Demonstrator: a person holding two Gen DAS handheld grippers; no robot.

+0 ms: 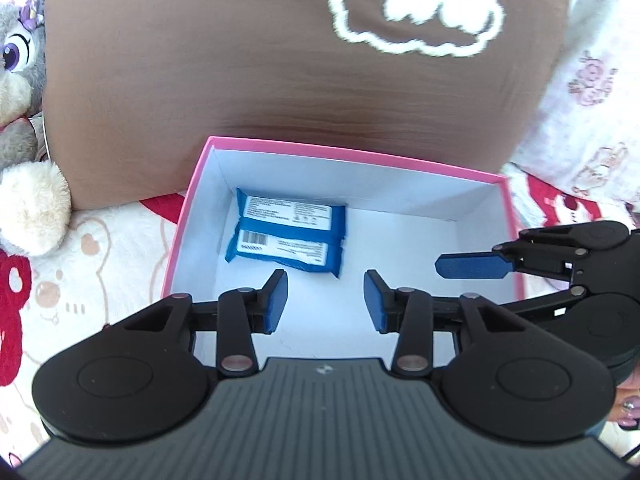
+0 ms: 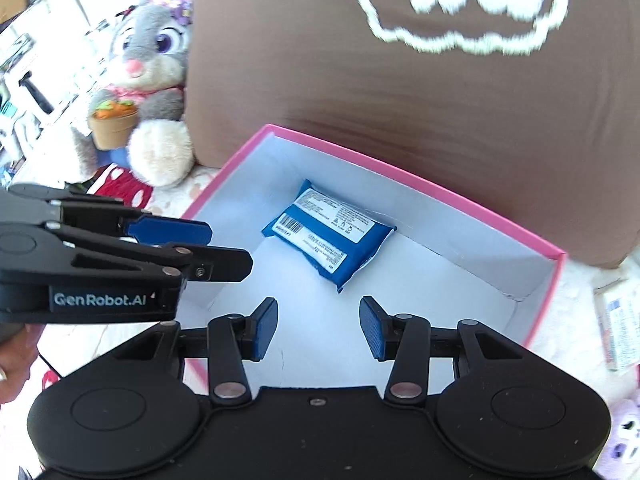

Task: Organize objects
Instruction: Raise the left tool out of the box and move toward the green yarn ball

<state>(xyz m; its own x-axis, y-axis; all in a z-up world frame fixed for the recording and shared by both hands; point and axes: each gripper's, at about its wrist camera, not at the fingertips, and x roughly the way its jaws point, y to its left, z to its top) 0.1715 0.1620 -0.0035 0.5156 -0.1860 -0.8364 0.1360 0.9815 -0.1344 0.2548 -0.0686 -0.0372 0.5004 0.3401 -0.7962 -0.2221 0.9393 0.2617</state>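
Observation:
A blue wipes pack [image 1: 288,232] with white labels lies flat on the white floor of a pink-rimmed box [image 1: 360,156], near its far left corner. My left gripper [image 1: 326,294] hovers over the box's near side, open, with nothing between its blue pads. My right gripper [image 2: 318,322] also stands open and empty above the box [image 2: 400,176], with the pack [image 2: 328,236] just beyond its fingertips. Each gripper shows in the other's view: the right one's finger [image 1: 474,266] over the box's right wall, the left one's finger [image 2: 172,232] over the left wall.
A big brown cushion [image 1: 240,60] with a white cloud design stands right behind the box. A grey plush rabbit [image 2: 152,64] sits at the far left. A small pale packet [image 2: 616,320] lies on the patterned blanket [image 1: 80,272] to the right of the box.

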